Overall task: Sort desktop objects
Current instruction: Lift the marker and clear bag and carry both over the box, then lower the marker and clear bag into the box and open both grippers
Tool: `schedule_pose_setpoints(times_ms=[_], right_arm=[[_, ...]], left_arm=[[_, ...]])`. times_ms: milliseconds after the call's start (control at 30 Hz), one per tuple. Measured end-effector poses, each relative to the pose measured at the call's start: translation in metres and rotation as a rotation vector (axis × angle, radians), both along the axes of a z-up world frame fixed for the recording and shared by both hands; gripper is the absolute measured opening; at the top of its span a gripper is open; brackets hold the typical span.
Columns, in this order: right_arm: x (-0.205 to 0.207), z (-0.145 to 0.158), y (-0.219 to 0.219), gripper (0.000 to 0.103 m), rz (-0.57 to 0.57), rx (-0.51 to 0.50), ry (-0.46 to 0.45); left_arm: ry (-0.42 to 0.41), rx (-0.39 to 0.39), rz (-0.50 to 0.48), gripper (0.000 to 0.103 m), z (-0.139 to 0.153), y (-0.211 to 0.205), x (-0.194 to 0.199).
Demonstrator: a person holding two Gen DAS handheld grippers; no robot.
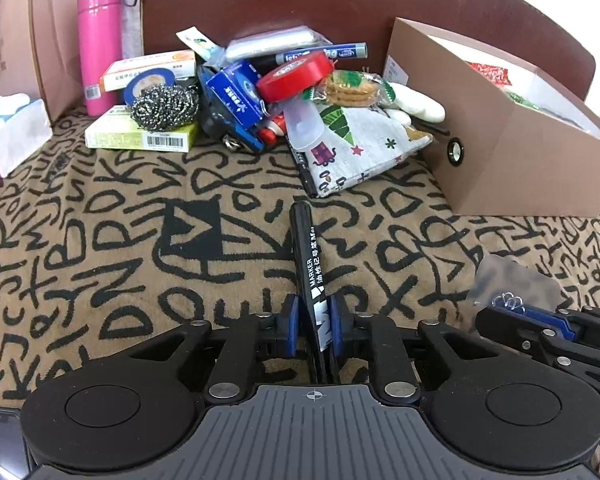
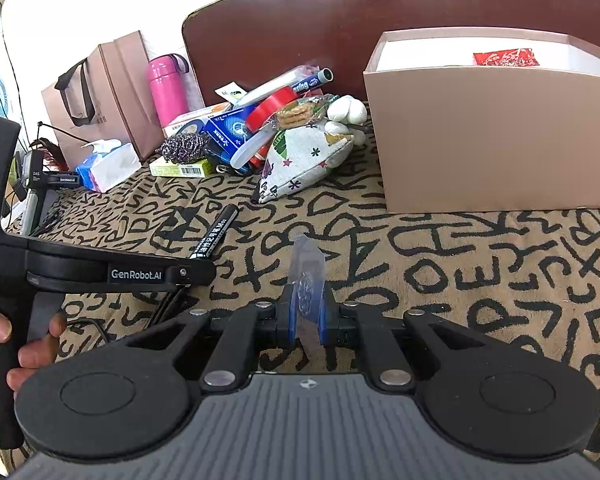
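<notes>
In the left wrist view, your left gripper [image 1: 315,322] was clamped on the black marker [image 1: 307,256], whose long axis ran straight ahead of the fingers toward the clutter pile, with the open cardboard box [image 1: 512,152] off to the right. In the right wrist view, your right gripper [image 2: 305,314] pinched a small clear bag [image 2: 306,264] standing upright, and the box [image 2: 496,136] lay ahead and right, nearer this hand.

1. A desk set up for recording work, likely in an office or lab; a dark red-brown panel [image 1: 340,4] backs it.
2. A letter-patterned cloth [image 1: 100,240] covers the top; stationery and household odds lie heaped on it.
3. A paper shopping bag [image 2: 112,92], tissue pack [image 2: 108,164] and cardboard box [image 2: 500,136] stand around.
</notes>
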State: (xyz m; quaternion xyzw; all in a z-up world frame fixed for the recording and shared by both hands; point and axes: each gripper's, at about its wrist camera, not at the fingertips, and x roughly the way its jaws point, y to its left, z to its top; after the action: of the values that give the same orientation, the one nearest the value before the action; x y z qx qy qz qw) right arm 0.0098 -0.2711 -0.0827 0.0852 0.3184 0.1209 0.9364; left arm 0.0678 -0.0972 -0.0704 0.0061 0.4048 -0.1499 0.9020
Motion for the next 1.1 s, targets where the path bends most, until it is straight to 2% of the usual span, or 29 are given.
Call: schedule_pose_setpoints(times_ms=[67,133,167,233,300,467,600,767,967,1100], right_arm=[[0.0,0.0,0.0,0.012,0.0,-0.001,0.001],[0.0,-0.001,0.001,0.012,0.001,-0.001,0.002],[0.0,-0.001,0.001,0.012,0.001,-0.001,0.003],[-0.001,-0.001,0.0,0.012,0.002,0.002,0.001],[-0.003,0.001,-0.001,0.012,0.001,0.004,-0.008],[-0.008,0.013,-0.011,0.012,-0.024,0.027,-0.048],[-0.01,0.031,-0.021,0.012,-0.053,0.027,-0.106],[-0.006,0.064,-0.04,0.012,-0.098,0.0,-0.226],[0.001,0.098,-0.073,0.012,-0.199,-0.022,-0.339],[0.016,0.109,-0.097,0.012,-0.272,-0.038,-0.369]], left_arm=[[-0.002,-0.014,0.008,0.025,-0.001,0.0,0.0],[-0.01,0.004,0.0,0.021,-0.002,-0.003,-0.002],[-0.015,0.014,0.001,0.014,-0.001,-0.004,-0.002],[-0.005,-0.008,-0.009,0.01,0.003,-0.004,-0.003],[0.006,-0.061,-0.032,0.01,0.009,-0.004,-0.008],[-0.069,-0.089,-0.091,0.01,0.036,-0.018,-0.025],[-0.119,-0.123,-0.137,0.01,0.061,-0.032,-0.026],[-0.196,-0.17,-0.188,0.01,0.096,-0.058,-0.02],[-0.281,-0.201,-0.236,0.01,0.133,-0.094,-0.001],[-0.274,-0.236,-0.259,0.01,0.144,-0.118,0.024]])
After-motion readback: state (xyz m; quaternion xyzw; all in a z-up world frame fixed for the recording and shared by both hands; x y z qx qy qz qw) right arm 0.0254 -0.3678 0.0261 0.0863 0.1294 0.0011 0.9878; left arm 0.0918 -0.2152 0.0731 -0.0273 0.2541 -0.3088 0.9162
